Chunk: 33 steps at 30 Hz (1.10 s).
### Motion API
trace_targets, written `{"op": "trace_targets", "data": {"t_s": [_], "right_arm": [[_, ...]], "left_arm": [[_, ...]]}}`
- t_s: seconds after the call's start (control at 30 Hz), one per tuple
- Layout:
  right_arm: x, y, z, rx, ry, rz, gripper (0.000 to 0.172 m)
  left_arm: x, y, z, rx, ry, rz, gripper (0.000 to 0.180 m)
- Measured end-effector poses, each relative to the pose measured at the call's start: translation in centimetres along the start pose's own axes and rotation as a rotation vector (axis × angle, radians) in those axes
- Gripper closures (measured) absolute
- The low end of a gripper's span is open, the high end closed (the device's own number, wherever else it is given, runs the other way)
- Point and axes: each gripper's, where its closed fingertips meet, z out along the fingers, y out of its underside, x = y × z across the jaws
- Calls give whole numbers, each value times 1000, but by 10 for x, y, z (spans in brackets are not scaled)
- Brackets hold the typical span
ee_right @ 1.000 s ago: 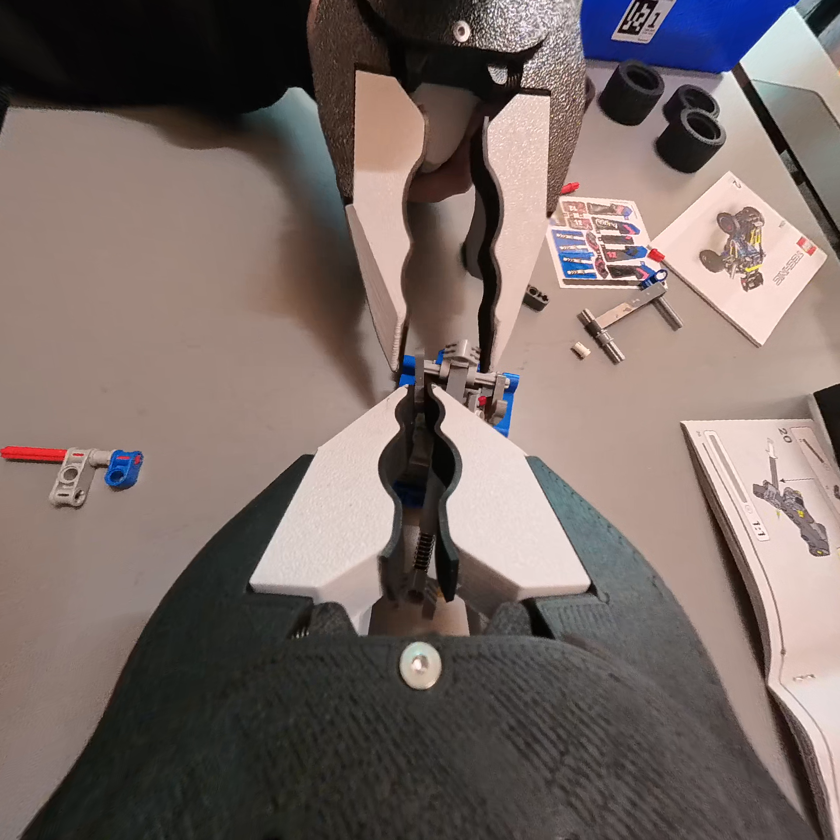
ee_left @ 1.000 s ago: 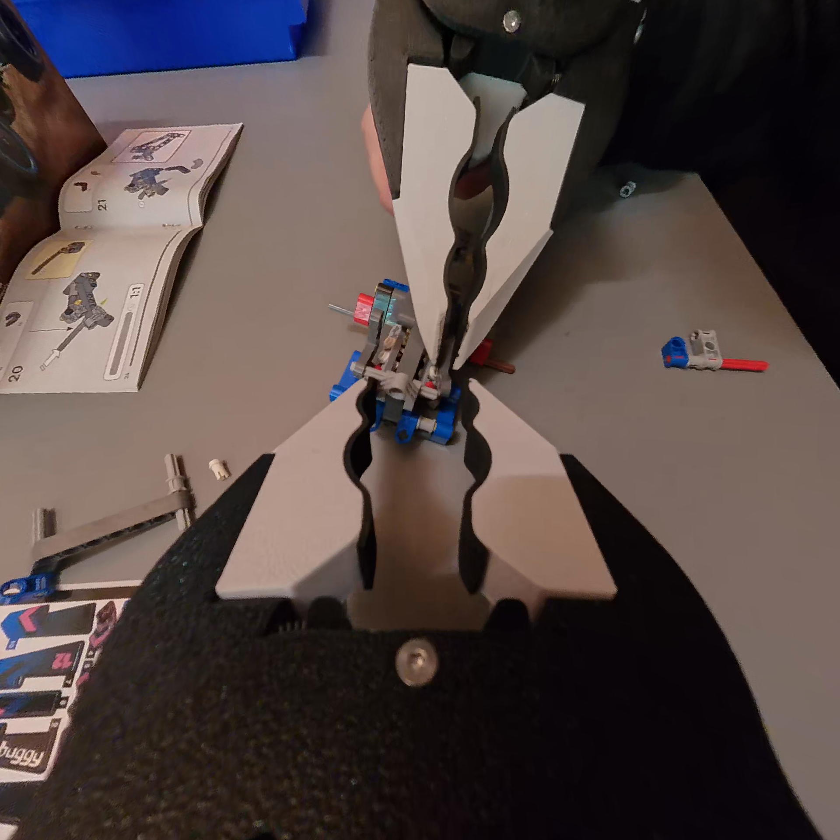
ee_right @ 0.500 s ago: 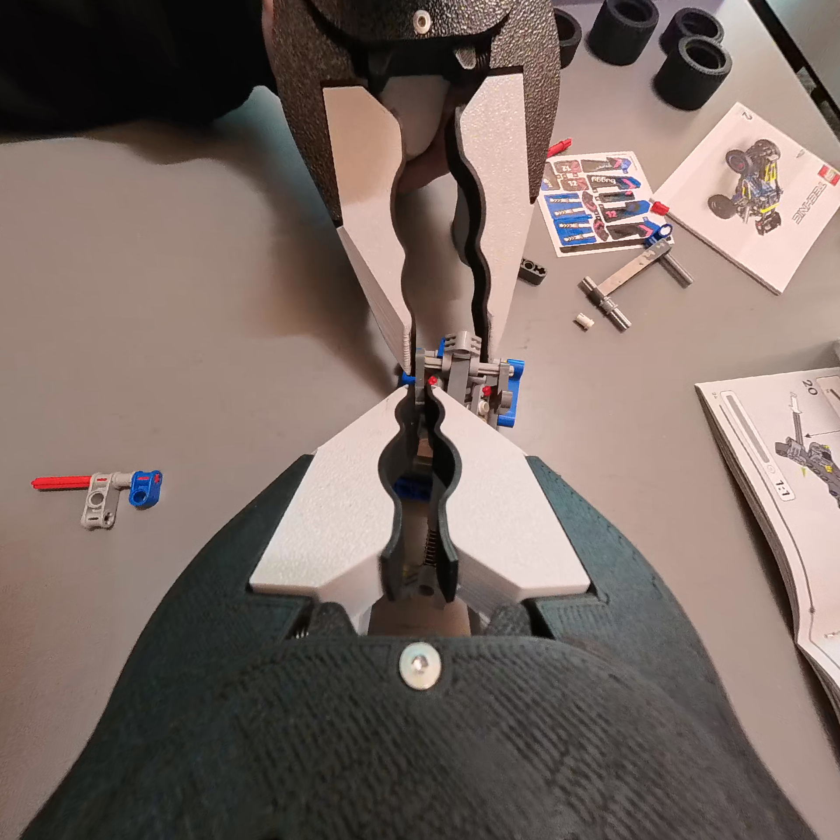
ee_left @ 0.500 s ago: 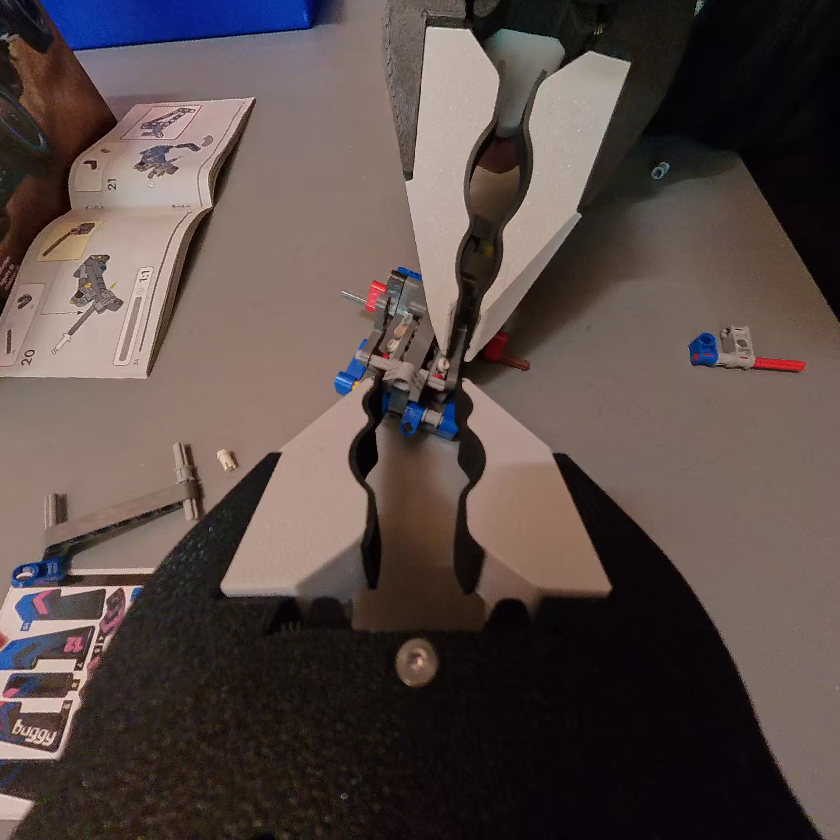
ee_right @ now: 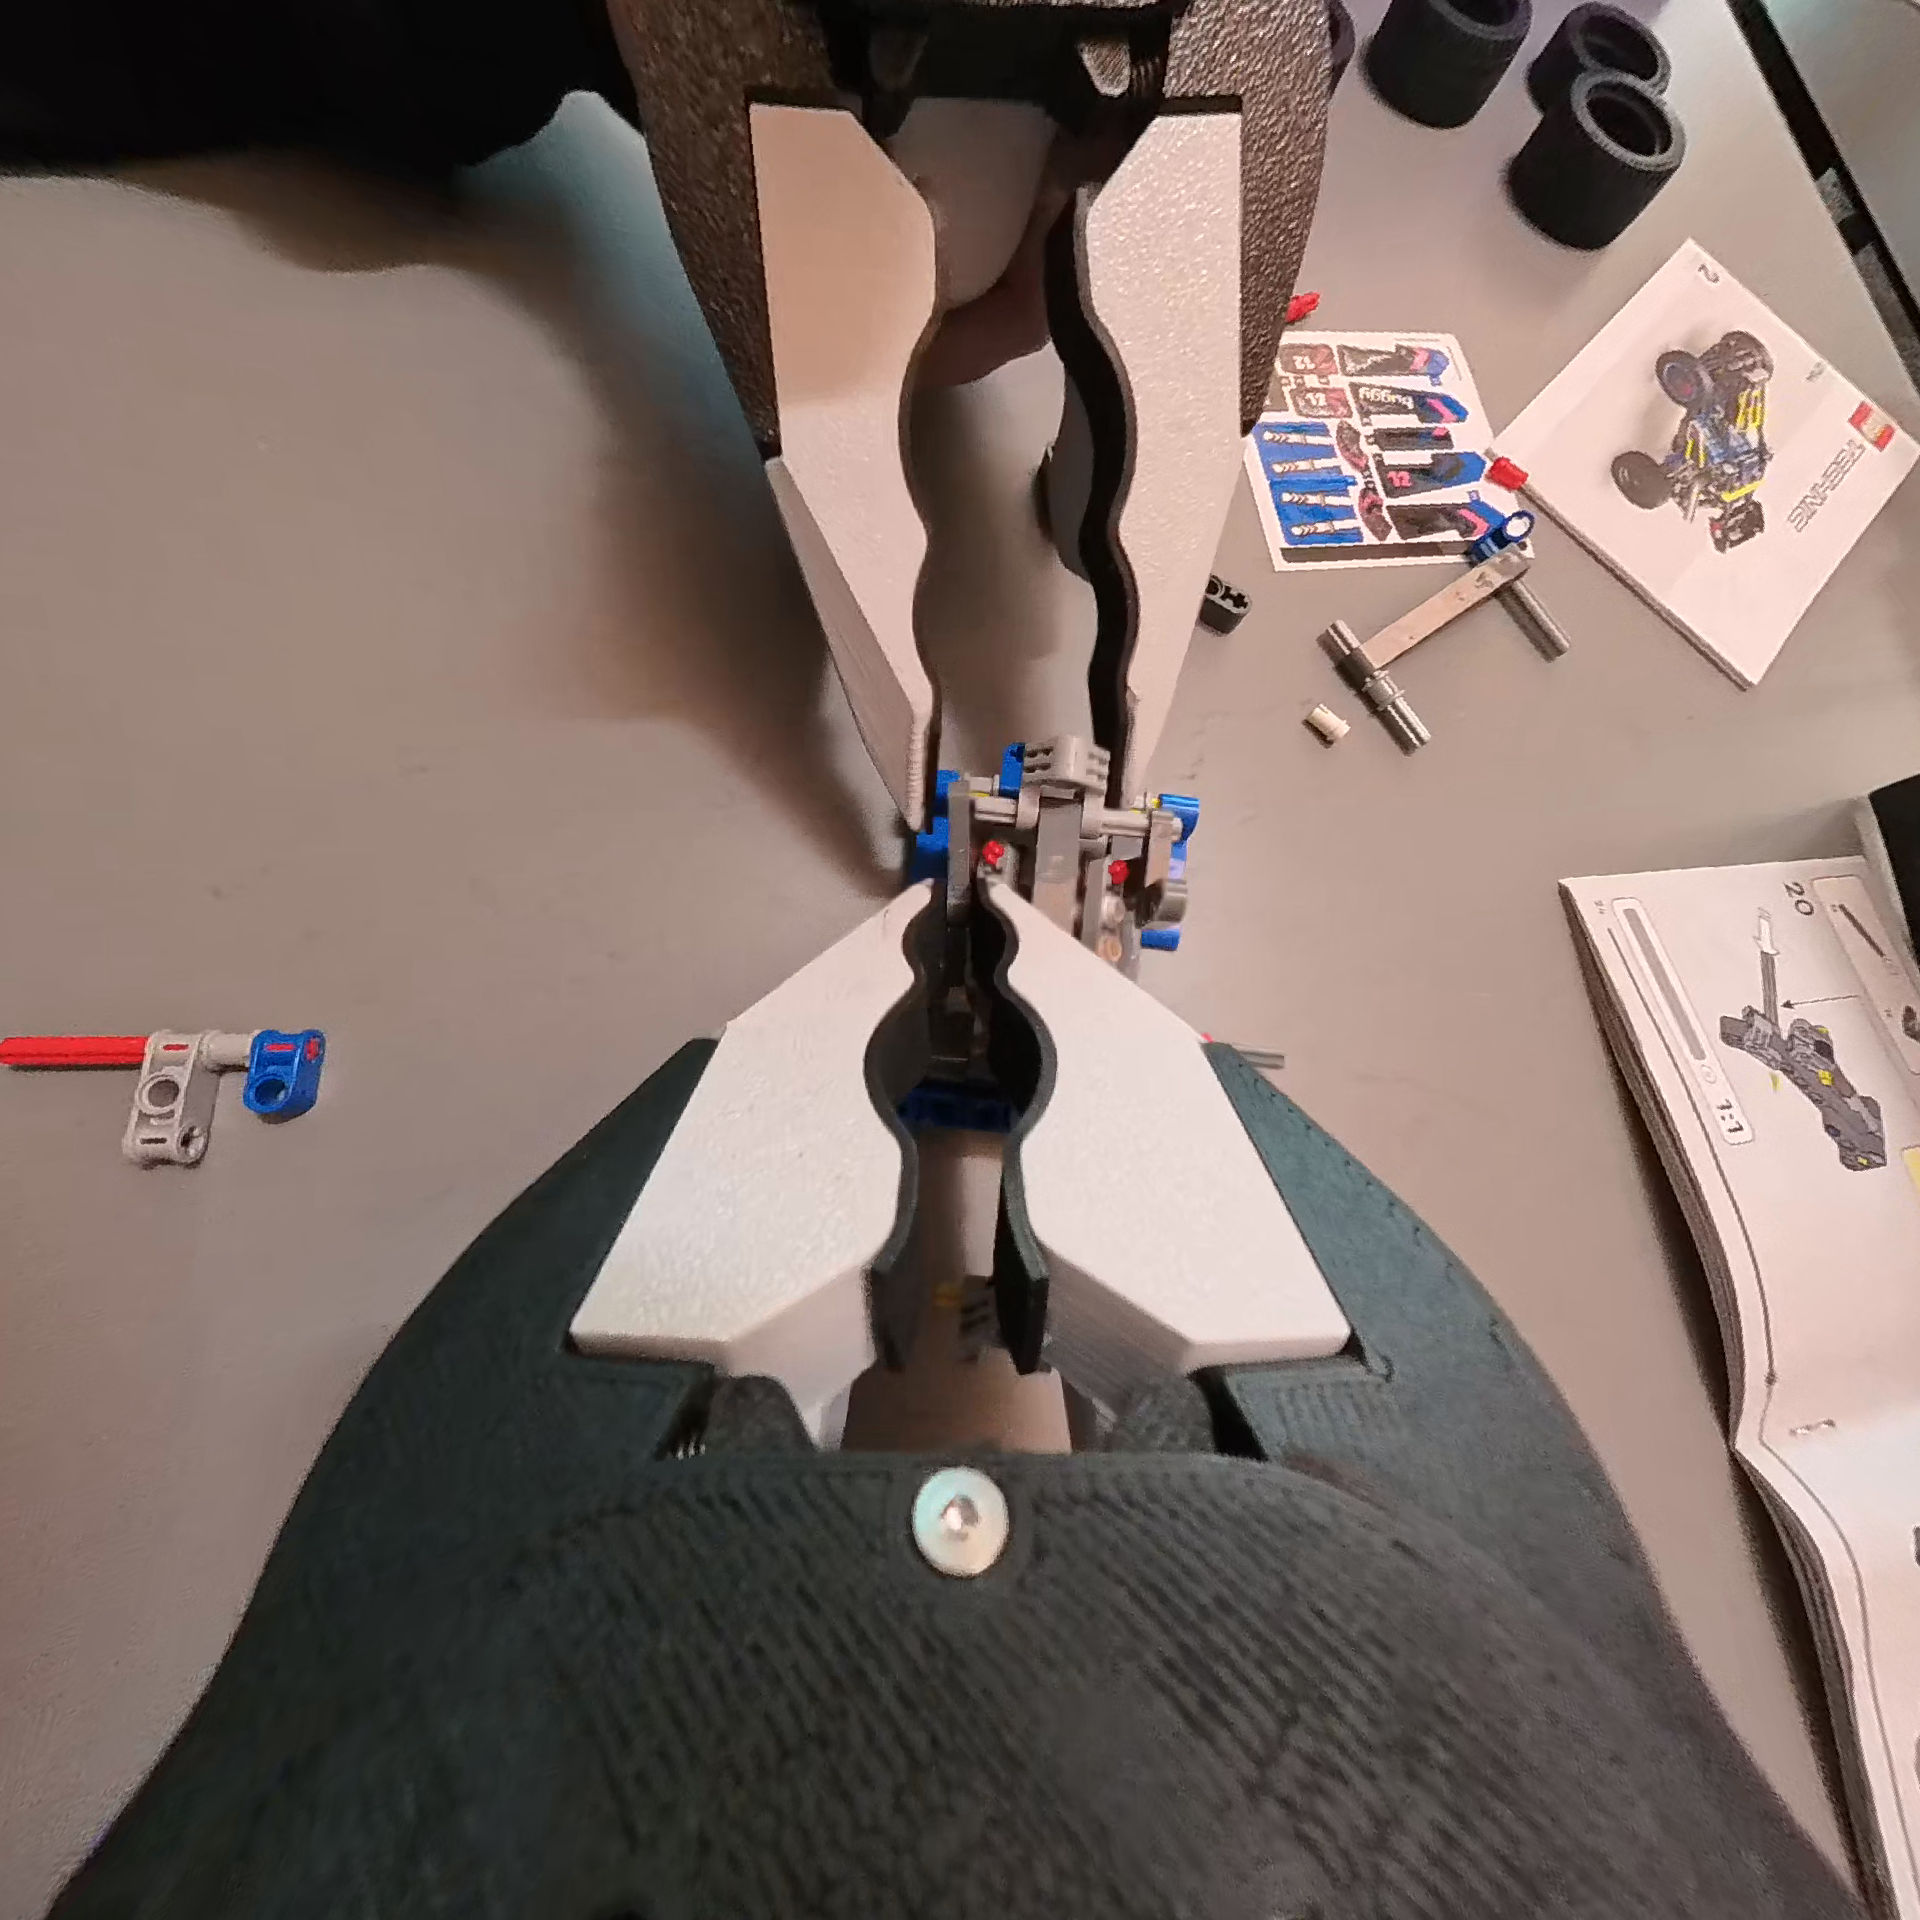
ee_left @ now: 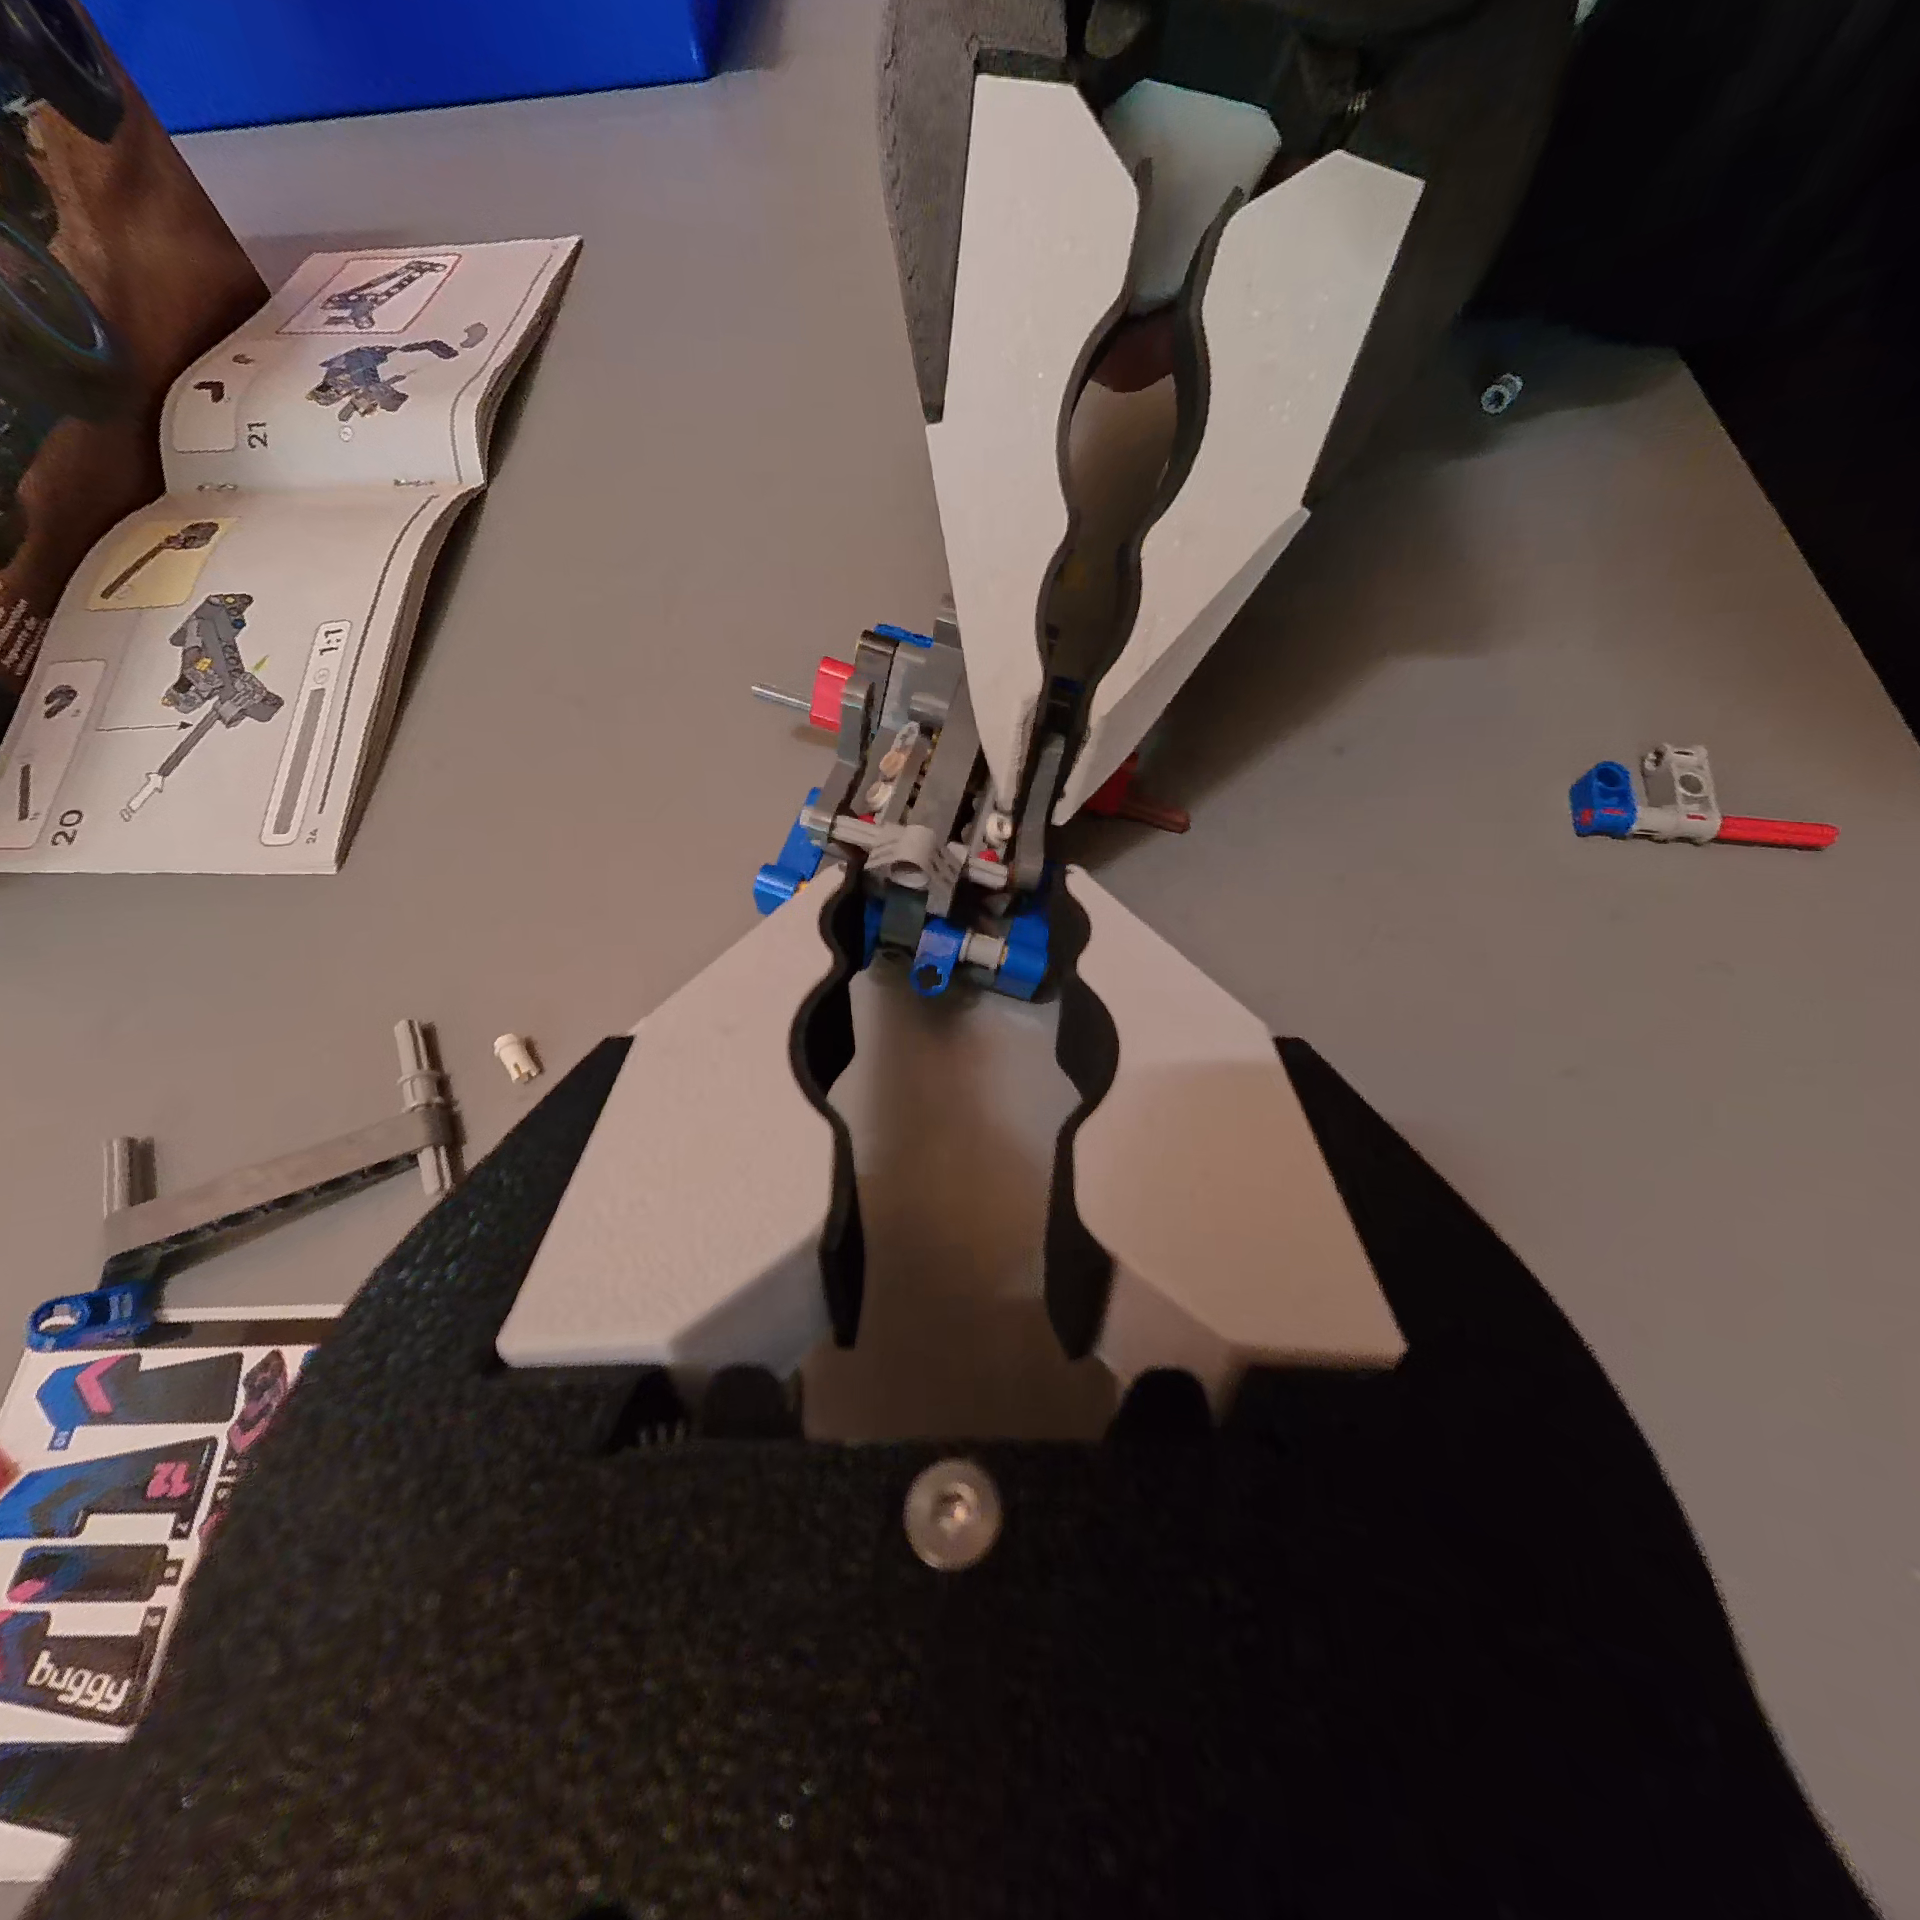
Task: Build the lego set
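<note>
— Both grippers have eased apart a little since a second ago; what do they hold?
— Right gripper [ee_right: 961, 896] is pinched onto a grey beam of the toy model [ee_left: 914, 831] on the grey table [ee_left: 1351, 1039]. Left gripper [ee_left: 951, 914] stands wide, fingertips flanking the model's blue end.
— Around them?
— An open booklet [ee_left: 260, 582] left, a small red-and-blue piece [ee_left: 1683, 805] right.

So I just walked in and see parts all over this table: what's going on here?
A person works two handheld grippers on a small grey and blue brick-built assembly sitting on the grey table. The right gripper is pinched shut on a grey beam of it, while the left gripper brackets the blue near end from the opposite side. An open instruction booklet, a sticker sheet, loose pieces and black tyres lie around.
</note>
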Motion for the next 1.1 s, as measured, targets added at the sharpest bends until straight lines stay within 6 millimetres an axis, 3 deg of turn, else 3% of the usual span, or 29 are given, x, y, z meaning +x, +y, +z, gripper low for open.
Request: {"op": "trace_targets", "data": {"t_s": [0.03,1.1], "right_arm": [[0,1,0,-11,1,-7,171],[2,5,-2,-60,10,29,171]], "left_arm": [[0,0,0,1,0,1,149],[-3,-2,3,2,-9,-58,152]]}}
